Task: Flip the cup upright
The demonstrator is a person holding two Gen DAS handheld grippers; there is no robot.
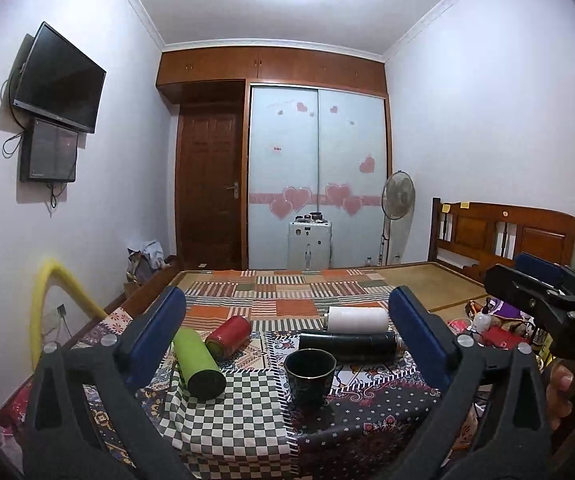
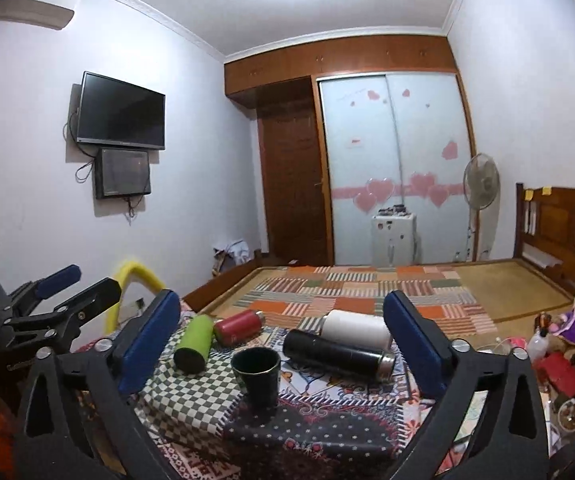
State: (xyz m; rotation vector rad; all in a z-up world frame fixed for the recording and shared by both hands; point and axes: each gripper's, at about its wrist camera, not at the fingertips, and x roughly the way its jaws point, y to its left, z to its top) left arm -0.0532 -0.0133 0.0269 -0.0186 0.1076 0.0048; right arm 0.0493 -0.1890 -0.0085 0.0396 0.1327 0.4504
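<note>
A dark cup with a thin gold rim (image 1: 310, 377) stands upright, mouth up, on the patterned cloth; it also shows in the right wrist view (image 2: 256, 376). My left gripper (image 1: 287, 320) is open and empty, held back from the cup, which lies between its blue pads in the view. My right gripper (image 2: 281, 318) is open and empty too, also short of the cup. Each gripper shows at the edge of the other's view: the right one (image 1: 543, 280), the left one (image 2: 71, 284).
Four bottles lie on their sides behind the cup: green (image 1: 198, 362), red (image 1: 228, 336), black (image 1: 349, 346) and white (image 1: 357, 318). A yellow foam arch (image 1: 43, 300) stands at the left. Toys and clutter (image 2: 559, 344) sit at the right. The wooden headboard (image 1: 507, 236) is beyond.
</note>
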